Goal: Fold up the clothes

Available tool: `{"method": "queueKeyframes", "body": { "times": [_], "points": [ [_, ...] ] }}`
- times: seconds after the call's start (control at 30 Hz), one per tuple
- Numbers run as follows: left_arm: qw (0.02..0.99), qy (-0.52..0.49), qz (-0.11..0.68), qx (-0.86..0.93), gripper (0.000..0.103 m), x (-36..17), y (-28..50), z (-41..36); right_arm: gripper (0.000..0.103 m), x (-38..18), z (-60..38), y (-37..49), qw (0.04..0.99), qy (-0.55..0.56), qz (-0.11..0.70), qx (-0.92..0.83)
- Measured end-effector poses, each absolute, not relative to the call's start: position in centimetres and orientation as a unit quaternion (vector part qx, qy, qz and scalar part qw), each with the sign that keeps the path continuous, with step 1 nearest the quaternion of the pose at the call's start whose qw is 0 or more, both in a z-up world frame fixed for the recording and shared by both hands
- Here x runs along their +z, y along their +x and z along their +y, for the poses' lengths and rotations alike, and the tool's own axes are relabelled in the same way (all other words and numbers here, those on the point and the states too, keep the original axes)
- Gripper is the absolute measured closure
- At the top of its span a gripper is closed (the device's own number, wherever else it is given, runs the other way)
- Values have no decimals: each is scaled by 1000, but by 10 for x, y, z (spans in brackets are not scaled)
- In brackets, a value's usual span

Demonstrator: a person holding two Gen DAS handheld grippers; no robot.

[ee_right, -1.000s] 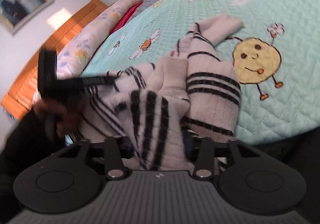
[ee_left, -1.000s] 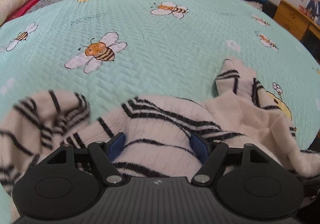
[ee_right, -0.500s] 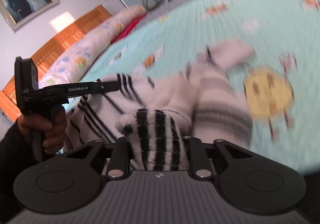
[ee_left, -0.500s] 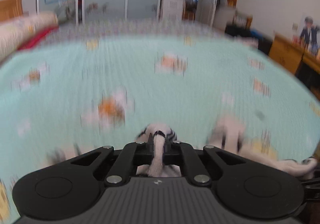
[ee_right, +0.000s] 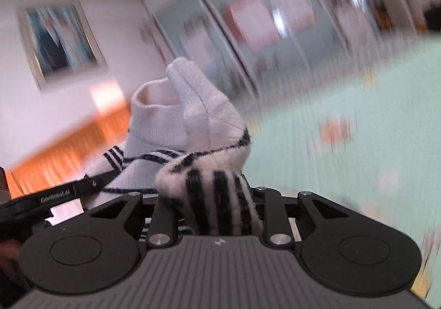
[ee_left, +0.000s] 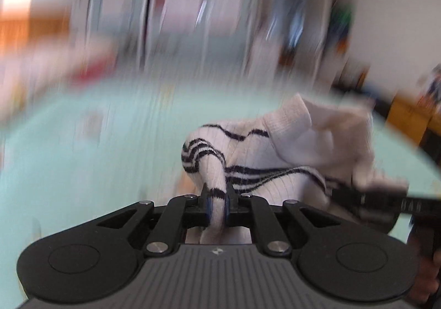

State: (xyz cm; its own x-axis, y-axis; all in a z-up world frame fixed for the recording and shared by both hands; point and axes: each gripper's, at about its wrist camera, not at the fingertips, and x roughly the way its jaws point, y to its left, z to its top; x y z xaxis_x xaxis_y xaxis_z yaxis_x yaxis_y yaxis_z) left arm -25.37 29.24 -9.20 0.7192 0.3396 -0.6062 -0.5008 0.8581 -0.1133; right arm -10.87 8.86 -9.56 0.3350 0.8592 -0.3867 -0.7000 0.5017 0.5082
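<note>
A white sweater (ee_left: 278,149) with black stripes is being held up above the blurred green bedspread (ee_left: 82,157). A thin fold is being pinched tightly by the left gripper (ee_left: 217,205). A thicker bunch is being clamped by the right gripper (ee_right: 217,212), whose jaws are opening slightly. The sweater's plain collar is being seen at the far side.

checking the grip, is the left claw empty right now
No, the left claw is pinched shut on a fold of the striped sweater.
</note>
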Motion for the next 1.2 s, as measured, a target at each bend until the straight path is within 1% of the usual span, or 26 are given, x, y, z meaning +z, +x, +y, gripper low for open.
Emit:
{"method": "queueKeyframes", "body": {
  "times": [0.03,0.07,0.1,0.13,0.17,0.2,0.27,0.33,0.37,0.4,0.5,0.53,0.6,0.67,0.8,0.83,0.87,0.9,0.93,1.0,1.07,1.13,1.17,1.2],
  "points": [
    [900,-154,326,243,94,-120,-259,296,77,-121,99,-112,802,102,353,471],
    [890,-168,342,252,93,-137,-264,298,77,-147,110,-115,795,78,391,458],
    [889,-175,339,252,92,-139,-269,299,78,-168,117,-119,792,60,415,443],
    [889,-183,336,252,92,-140,-274,299,78,-180,121,-125,793,57,419,438],
    [888,-191,333,252,85,-142,-279,300,78,-178,121,-127,794,56,413,441],
    [890,-194,327,252,77,-140,-282,300,75,-174,121,-130,795,56,407,446],
    [900,-187,303,251,69,-126,-284,300,65,-164,118,-129,791,67,406,453],
    [909,-188,282,241,62,-112,-285,300,48,-151,110,-121,775,114,422,457],
    [914,-188,272,235,54,-107,-288,299,45,-144,102,-122,769,124,420,465],
    [918,-187,263,231,50,-104,-292,298,41,-136,94,-123,764,131,417,475],
    [925,-188,244,221,47,-100,-301,298,36,-116,66,-135,754,142,396,504],
    [925,-191,243,220,46,-100,-303,299,31,-111,60,-138,760,145,385,504],
    [922,-198,248,223,45,-105,-302,302,24,-101,52,-140,776,149,361,495],
    [918,-210,253,223,45,-109,-301,306,22,-96,59,-135,788,143,341,492],
    [921,-208,250,215,45,-105,-304,304,22,-102,106,-115,816,99,328,465],
    [923,-203,247,216,45,-102,-306,304,23,-106,121,-110,823,86,328,455],
    [924,-198,244,219,45,-99,-308,304,28,-113,134,-106,819,79,340,457],
    [925,-193,240,223,44,-95,-310,304,58,-120,146,-104,810,73,355,461],
    [925,-190,237,229,44,-91,-313,306,73,-125,154,-110,792,67,364,485],
    [925,-186,228,239,42,-84,-318,311,76,-130,163,-135,750,46,369,548],
    [927,-183,220,242,42,-77,-318,314,76,-133,160,-168,717,-3,358,598],
    [931,-177,214,237,41,-72,-314,314,68,-135,150,-184,713,-33,364,598],
    [933,-174,213,231,40,-71,-310,312,66,-134,139,-184,722,-27,365,588],
    [935,-172,213,225,40,-71,-306,310,58,-130,123,-178,733,-2,362,576]
  ]
}}
